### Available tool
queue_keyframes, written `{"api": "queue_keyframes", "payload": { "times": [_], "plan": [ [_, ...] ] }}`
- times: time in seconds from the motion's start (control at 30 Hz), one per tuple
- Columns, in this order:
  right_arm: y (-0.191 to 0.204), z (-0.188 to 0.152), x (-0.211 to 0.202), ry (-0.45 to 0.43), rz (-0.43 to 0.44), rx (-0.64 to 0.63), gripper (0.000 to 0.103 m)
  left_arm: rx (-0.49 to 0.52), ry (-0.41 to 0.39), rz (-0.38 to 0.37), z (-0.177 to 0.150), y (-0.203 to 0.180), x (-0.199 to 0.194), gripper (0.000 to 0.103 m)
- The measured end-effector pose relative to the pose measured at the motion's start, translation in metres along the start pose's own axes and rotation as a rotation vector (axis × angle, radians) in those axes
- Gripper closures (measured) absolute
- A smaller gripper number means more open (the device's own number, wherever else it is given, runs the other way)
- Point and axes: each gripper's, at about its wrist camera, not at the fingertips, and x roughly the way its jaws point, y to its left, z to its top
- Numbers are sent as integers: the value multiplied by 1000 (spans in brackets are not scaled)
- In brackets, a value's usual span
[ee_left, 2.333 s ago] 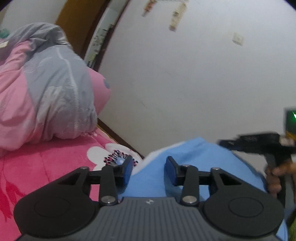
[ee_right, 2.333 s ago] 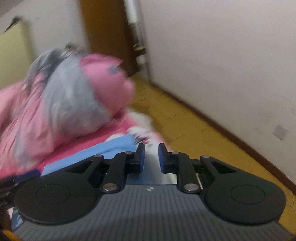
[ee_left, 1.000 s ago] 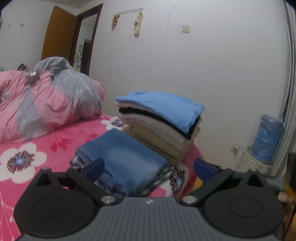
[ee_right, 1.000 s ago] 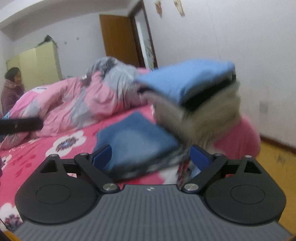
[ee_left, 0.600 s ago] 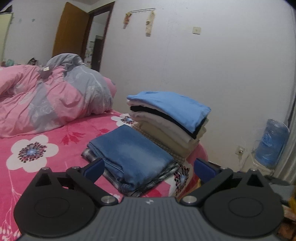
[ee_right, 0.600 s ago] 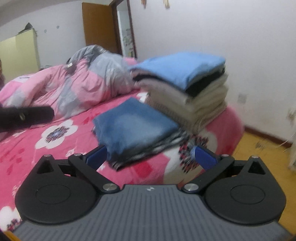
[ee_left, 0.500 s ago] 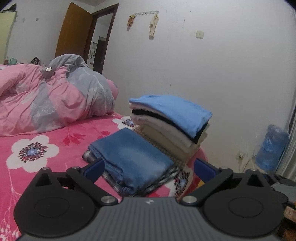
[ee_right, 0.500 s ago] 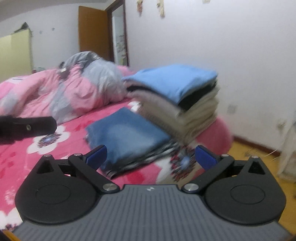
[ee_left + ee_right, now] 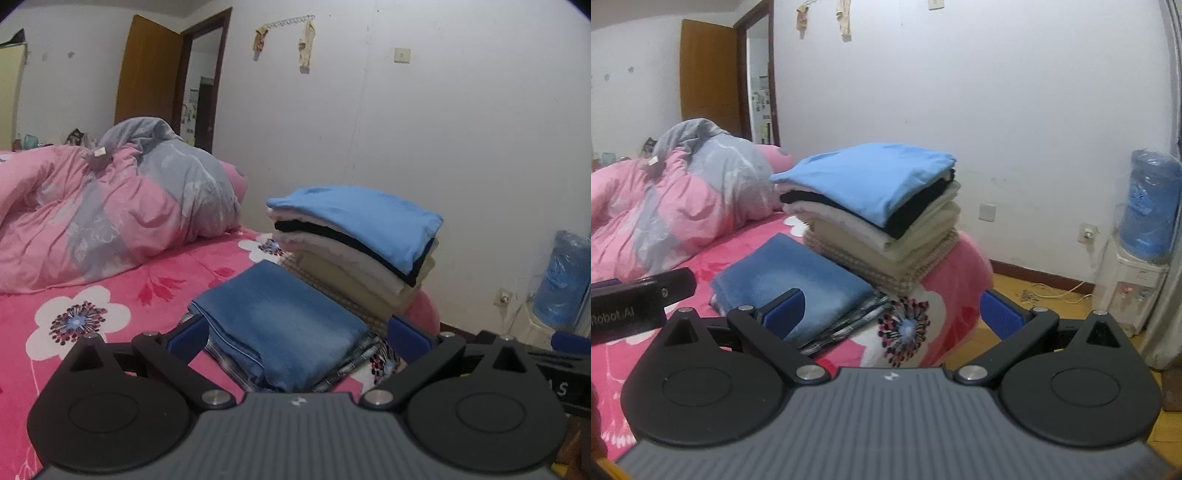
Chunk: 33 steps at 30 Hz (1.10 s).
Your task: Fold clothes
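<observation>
— Where are the clothes?

— On the bed's corner: a soft light-blue top (image 9: 362, 218) crowns a stack of black, cream and knitted folds (image 9: 886, 243); folded denim (image 9: 277, 317) lies beside it on plaid cloth.

— The grippers?

— Left gripper (image 9: 297, 336) and right gripper (image 9: 894, 314) both spread wide, empty.

— The surroundings?

— Fleecy pink floral bedspread (image 9: 110, 295), rumpled quilt (image 9: 110, 206), white wall, water dispenser (image 9: 1137, 251).

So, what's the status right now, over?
Left gripper and right gripper open, empty. Folded light blue garment tops the stack; folded denim jeans beside it. Nothing in the way.
</observation>
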Motion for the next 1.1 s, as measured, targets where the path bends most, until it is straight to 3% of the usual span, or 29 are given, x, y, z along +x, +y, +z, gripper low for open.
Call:
{"api": "queue_keyframes", "payload": {
  "times": [0.43, 1.1],
  "plan": [
    [-3, -6, 2, 15, -29, -13, 1, 75, 14, 12, -5, -18, 0, 0],
    [-8, -9, -2, 5, -49, -34, 1, 52, 21, -14, -7, -22, -2, 0]
  ]
}}
